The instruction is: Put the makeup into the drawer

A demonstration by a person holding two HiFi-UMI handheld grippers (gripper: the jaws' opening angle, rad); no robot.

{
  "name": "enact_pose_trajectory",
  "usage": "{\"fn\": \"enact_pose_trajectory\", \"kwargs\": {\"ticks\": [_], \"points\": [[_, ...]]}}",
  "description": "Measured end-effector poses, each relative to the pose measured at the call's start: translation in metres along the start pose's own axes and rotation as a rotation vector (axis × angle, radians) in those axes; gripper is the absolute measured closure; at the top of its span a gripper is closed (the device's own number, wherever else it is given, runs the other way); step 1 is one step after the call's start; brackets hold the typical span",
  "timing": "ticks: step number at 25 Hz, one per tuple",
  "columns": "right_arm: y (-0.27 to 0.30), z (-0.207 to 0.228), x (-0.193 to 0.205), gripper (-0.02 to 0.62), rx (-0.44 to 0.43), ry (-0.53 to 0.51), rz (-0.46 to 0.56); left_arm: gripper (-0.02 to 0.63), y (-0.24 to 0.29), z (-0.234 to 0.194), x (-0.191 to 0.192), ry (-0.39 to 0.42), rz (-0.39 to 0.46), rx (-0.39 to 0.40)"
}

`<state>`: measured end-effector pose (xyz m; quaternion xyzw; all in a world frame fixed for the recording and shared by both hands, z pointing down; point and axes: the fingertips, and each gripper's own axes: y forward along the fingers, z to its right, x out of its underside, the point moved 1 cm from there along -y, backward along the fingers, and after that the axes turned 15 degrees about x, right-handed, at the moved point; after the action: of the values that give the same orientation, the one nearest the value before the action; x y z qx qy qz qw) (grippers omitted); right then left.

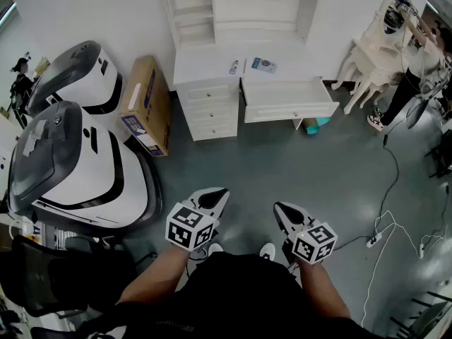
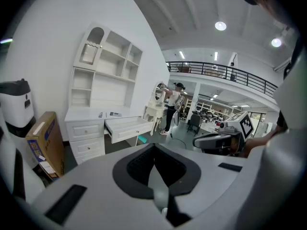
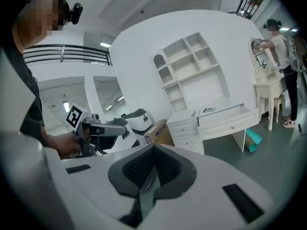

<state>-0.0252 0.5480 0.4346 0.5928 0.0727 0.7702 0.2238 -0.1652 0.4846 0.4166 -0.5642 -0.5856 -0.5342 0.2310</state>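
I'm holding both tools low in front of me, well back from the furniture. The left tool (image 1: pixel 215 196) is clenched, its pads pressed together with nothing between them. The right tool (image 1: pixel 282 210) is clenched as well and also empty. Both point forward and slightly down over the grey floor (image 1: pixel 282 168).

The makeup (image 1: pixel 234 67) lies on the white surface (image 1: pixel 201 66) under the shelf unit, a small piece just beside a flat packet (image 1: pixel 263 65). Neither tool is near them. The drawer (image 1: pixel 291 110) below the right half of the surface is pulled out; I cannot tell whether anything lies in it.

A cardboard box (image 1: pixel 146 104) leans against the left side of the surface's closed drawers. Two large white and grey machines (image 1: pixel 78 157) stand further left. A person (image 1: pixel 417 66) stands at a small white dressing table far right.
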Motion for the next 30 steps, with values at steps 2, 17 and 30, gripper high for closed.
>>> {"fn": "enact_pose_trajectory", "kwargs": {"ticks": [2,17,30], "points": [[0.000,-0.001,-0.001,0.569,0.000,-0.001,0.001,0.600,-0.001,0.000,-0.001,0.000,0.003,0.000],[0.002,-0.020,-0.001,0.569,-0.052,0.021,0.044,0.600,-0.008,-0.008,0.010,-0.002,-0.011,0.008],[0.025,-0.045,0.017,0.566,0.048,0.050,0.004,0.600,-0.038,-0.031,0.027,-0.011,-0.020,0.062]]}}
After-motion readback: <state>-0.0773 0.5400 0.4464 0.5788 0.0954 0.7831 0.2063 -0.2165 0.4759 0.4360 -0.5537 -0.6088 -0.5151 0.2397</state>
